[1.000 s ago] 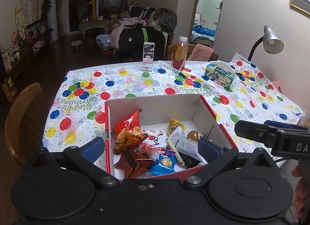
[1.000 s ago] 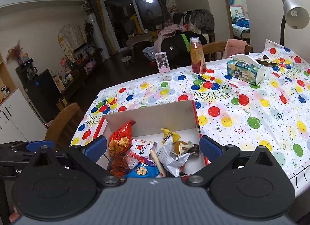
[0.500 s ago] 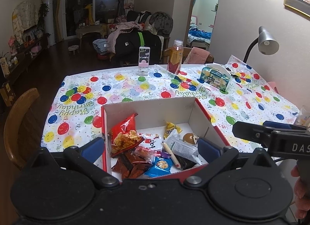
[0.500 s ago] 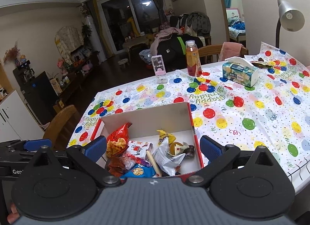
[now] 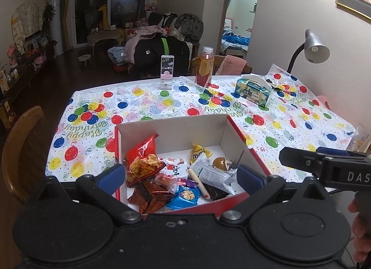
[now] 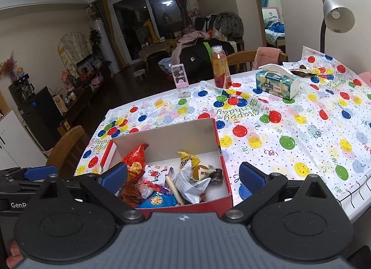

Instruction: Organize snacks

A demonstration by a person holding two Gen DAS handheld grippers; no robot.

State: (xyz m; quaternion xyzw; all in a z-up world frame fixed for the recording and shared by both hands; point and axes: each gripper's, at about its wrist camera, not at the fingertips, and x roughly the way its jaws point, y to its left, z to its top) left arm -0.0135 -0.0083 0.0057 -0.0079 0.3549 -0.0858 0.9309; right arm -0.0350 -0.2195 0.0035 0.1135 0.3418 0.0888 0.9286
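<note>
On the counter (image 5: pixel 148 104) with its balloon-print cloth, the left tongs (image 5: pixel 179 175) hang spread and empty over the near edge of the red-and-white box (image 5: pixel 176 129). Inside, from left: an orange snack bag (image 5: pixel 143 160), dark red packets (image 5: pixel 150 196), a blue cookie pack (image 5: pixel 185 196), a yellow M&M's pouch (image 5: pixel 199 153). The right tongs (image 6: pixel 183 176) are likewise spread, holding nothing. The snacks look gathered already; no loose ones are visible outside, so little appears left.
</note>
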